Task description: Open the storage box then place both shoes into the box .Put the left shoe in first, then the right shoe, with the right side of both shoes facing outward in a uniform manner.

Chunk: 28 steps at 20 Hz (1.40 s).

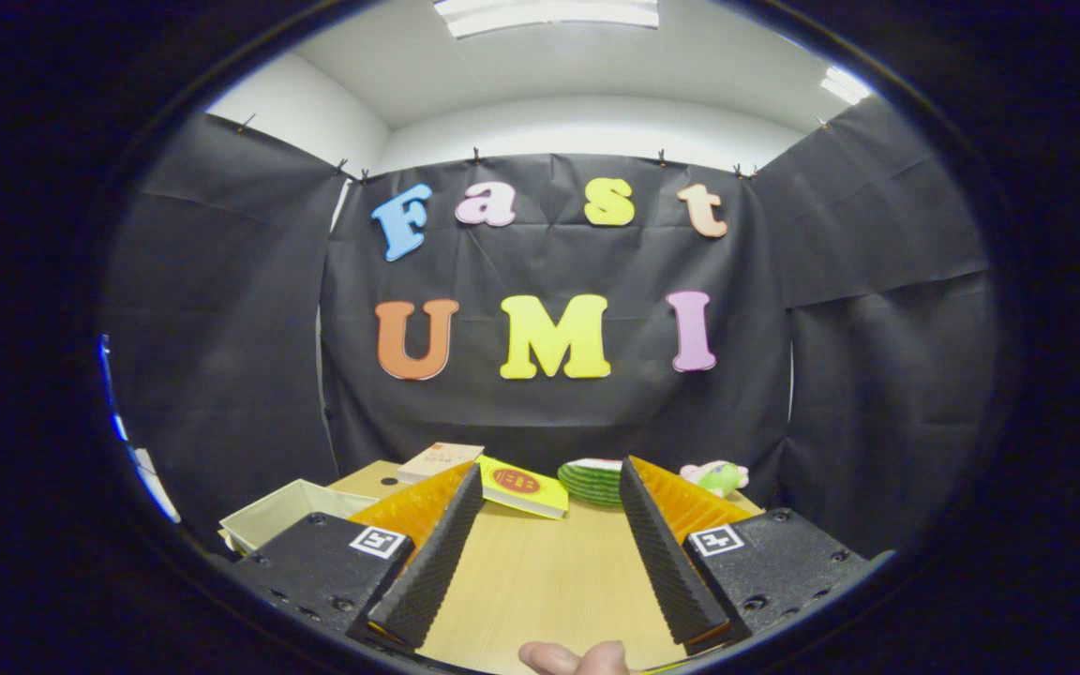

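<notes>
My gripper (549, 487) is open above a light wooden table (540, 581), its two fingers spread wide with nothing between them. An off-white open-topped box (282, 520) sits at the table's left side, beside and beyond the left finger (432, 553). I see no shoes from here. A fingertip of the person's hand (573, 658) shows just behind the fingers.
At the table's far edge lie a yellow packet (523, 487), a pale flat box (440, 461), a stack of green plates (593, 481) and a small pink-and-green toy (718, 476). Black cloth walls close the booth on three sides.
</notes>
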{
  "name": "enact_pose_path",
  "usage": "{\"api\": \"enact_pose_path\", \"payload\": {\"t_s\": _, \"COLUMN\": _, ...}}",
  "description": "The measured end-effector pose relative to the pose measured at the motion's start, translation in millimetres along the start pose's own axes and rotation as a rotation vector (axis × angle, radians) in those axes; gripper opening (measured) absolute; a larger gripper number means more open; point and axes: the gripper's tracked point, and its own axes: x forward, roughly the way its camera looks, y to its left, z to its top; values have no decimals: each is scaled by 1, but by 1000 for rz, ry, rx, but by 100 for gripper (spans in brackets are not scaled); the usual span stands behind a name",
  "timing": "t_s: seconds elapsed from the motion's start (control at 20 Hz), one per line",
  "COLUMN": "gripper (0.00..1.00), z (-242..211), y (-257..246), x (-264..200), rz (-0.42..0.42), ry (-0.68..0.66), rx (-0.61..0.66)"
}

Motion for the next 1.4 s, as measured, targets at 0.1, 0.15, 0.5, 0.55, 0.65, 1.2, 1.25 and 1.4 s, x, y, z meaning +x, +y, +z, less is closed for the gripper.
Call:
{"api": "enact_pose_path", "payload": {"t_s": 0.1, "gripper": 95, "z": 2, "y": -16, "x": -5, "rz": -27, "ry": -11, "rx": -20}}
{"api": "enact_pose_path", "payload": {"t_s": 0.15, "gripper": 95, "z": 6, "y": -25, "x": -9, "rz": -38, "ry": -20, "rx": -17}}
{"api": "enact_pose_path", "payload": {"t_s": 0.5, "gripper": 95, "z": 1, "y": -62, "x": -27, "rz": -80, "ry": -21, "rx": -2}}
{"api": "enact_pose_path", "payload": {"t_s": 0.55, "gripper": 95, "z": 0, "y": -64, "x": -27, "rz": -81, "ry": -19, "rx": 1}}
{"api": "enact_pose_path", "payload": {"t_s": 0.65, "gripper": 95, "z": -2, "y": -65, "x": -27, "rz": -82, "ry": -13, "rx": 7}}
{"api": "enact_pose_path", "payload": {"t_s": 1.2, "gripper": 95, "z": 4, "y": -57, "x": -29, "rz": -77, "ry": -12, "rx": 4}}
{"api": "enact_pose_path", "payload": {"t_s": 1.25, "gripper": 95, "z": 4, "y": -56, "x": -31, "rz": -75, "ry": -11, "rx": 5}}
{"api": "enact_pose_path", "payload": {"t_s": 1.4, "gripper": 95, "z": 5, "y": -56, "x": -32, "rz": -78, "ry": -12, "rx": 5}}
